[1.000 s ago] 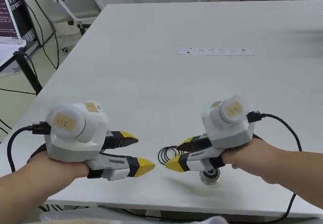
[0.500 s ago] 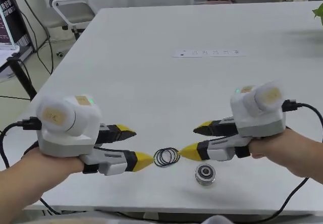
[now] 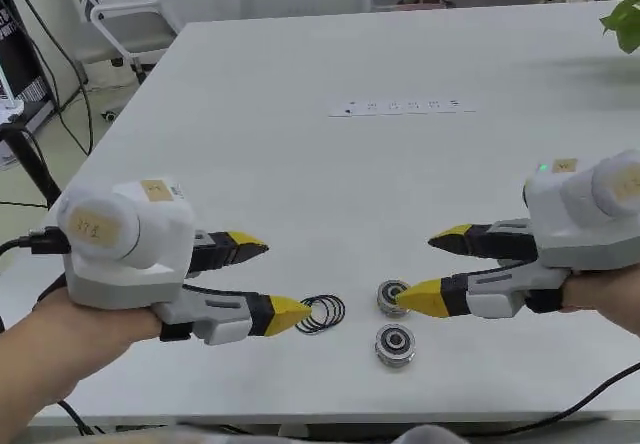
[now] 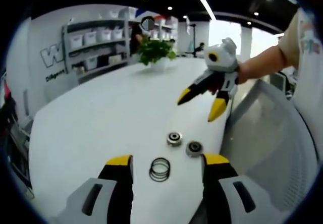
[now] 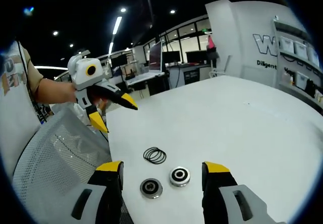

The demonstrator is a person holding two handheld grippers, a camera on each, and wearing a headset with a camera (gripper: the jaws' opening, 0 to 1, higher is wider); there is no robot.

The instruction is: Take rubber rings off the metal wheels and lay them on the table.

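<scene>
Several thin black rubber rings (image 3: 322,313) are seen lying flat in a small heap on the white table (image 3: 400,174), near its front edge. They overlap one another, so that a bundle of circles is formed. Just beside them, to the right in the head view, two metal wheels are laid flat, near each other: the farther wheel (image 3: 391,295) and the nearer wheel (image 3: 395,344). Each is a silver disc with a dark band around a bright hub. The view is too small to decide whether this band is a rubber ring.

The left gripper (image 3: 278,278) is held low over the table with its jaws spread wide, and nothing is gripped. Its lower yellow tip is placed just beside the rings. In the left gripper view the rings (image 4: 159,169) are seen ahead, between the two jaws.

The right gripper (image 3: 420,270) is held opposite, also with the jaws wide apart and nothing between them. Its lower tip is just beside the farther wheel.

Farther on the table a paper strip (image 3: 400,107) with small printed marks is laid. A green plant (image 3: 625,9) is seen at the far right corner.
</scene>
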